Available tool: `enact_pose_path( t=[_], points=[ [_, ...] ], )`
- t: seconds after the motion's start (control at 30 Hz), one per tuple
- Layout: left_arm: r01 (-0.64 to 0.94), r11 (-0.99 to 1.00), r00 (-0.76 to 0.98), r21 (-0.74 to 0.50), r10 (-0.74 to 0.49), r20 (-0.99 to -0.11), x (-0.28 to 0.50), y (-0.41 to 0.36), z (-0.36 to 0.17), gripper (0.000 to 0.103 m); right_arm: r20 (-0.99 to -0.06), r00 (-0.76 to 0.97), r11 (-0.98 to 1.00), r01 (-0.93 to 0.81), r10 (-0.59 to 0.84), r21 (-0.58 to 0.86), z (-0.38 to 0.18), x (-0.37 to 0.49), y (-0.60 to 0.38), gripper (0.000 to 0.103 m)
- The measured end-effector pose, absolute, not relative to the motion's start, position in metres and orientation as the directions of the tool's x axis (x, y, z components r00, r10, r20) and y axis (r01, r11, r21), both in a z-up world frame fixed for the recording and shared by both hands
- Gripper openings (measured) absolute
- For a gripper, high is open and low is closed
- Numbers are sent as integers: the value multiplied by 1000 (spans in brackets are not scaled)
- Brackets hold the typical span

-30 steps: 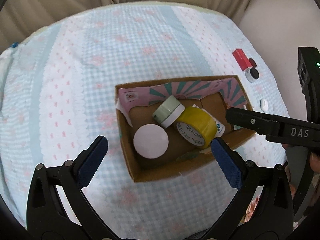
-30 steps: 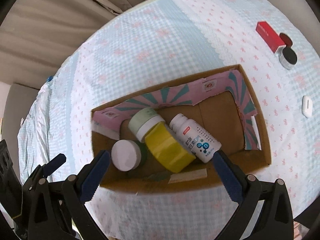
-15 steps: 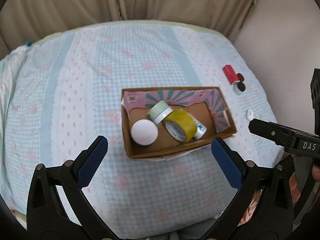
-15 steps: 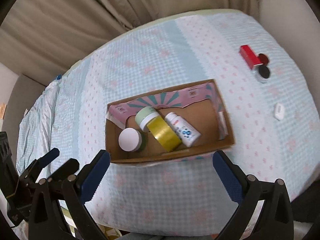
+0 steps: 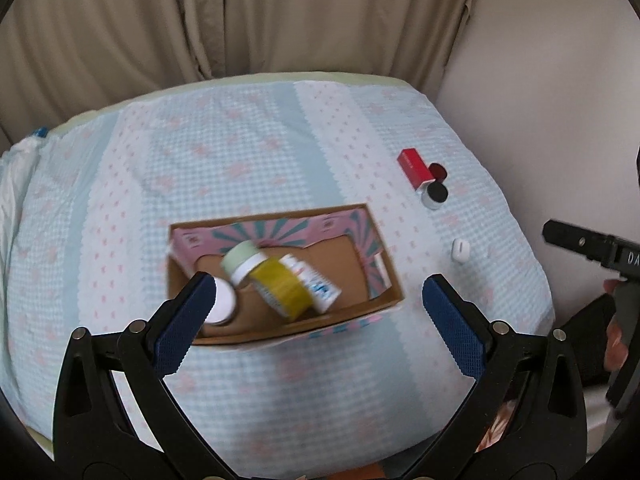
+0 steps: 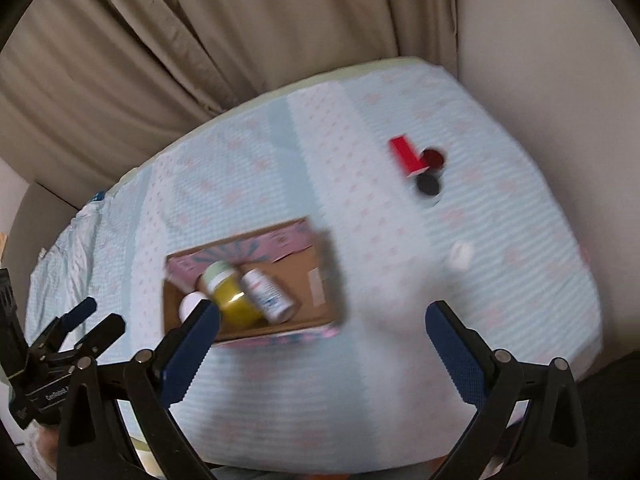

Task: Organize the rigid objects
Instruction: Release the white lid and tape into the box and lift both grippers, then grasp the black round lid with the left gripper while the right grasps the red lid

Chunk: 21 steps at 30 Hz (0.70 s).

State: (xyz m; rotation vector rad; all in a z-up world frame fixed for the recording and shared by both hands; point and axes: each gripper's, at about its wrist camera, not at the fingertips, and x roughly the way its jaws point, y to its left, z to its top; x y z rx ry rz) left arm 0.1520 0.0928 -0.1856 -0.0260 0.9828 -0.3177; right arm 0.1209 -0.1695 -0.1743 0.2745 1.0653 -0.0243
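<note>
While both our left gripper and right gripper hang wide and empty, four items sit in the cardboard box; the red box, two dark-lidded jars and a small white piece wait outside; motion blur, perhaps, risks a misjudged reach knocking them off the table edge.

— What's in my right wrist view?
— My right gripper, jaws wide apart and holding nothing, above a cardboard box on the bed.
— Contents?
— A yellow tape roll and a white bottle at ten o'clock; a red box lies at one o'clock.
</note>
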Motion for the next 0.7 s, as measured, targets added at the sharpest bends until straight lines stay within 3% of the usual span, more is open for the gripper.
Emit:
enact_pose_path(
  t=[0.2, 0.4, 0.7],
  points=[
    [179, 968, 527, -175, -244, -814, 158, 9, -189, 103, -867, 491, 994, 20, 86, 110, -174, 154, -260, 102],
    [151, 974, 503, -170, -224, -834, 179, -80, -198, 103, -864, 486, 991, -65, 135, 119, -190, 202, -339, 102],
    [210, 964, 473, -162, -245, -846, 223, -170, -237, 103, -879, 449, 979, -183, 162, 87, -238, 276, -399, 102]
  ],
)
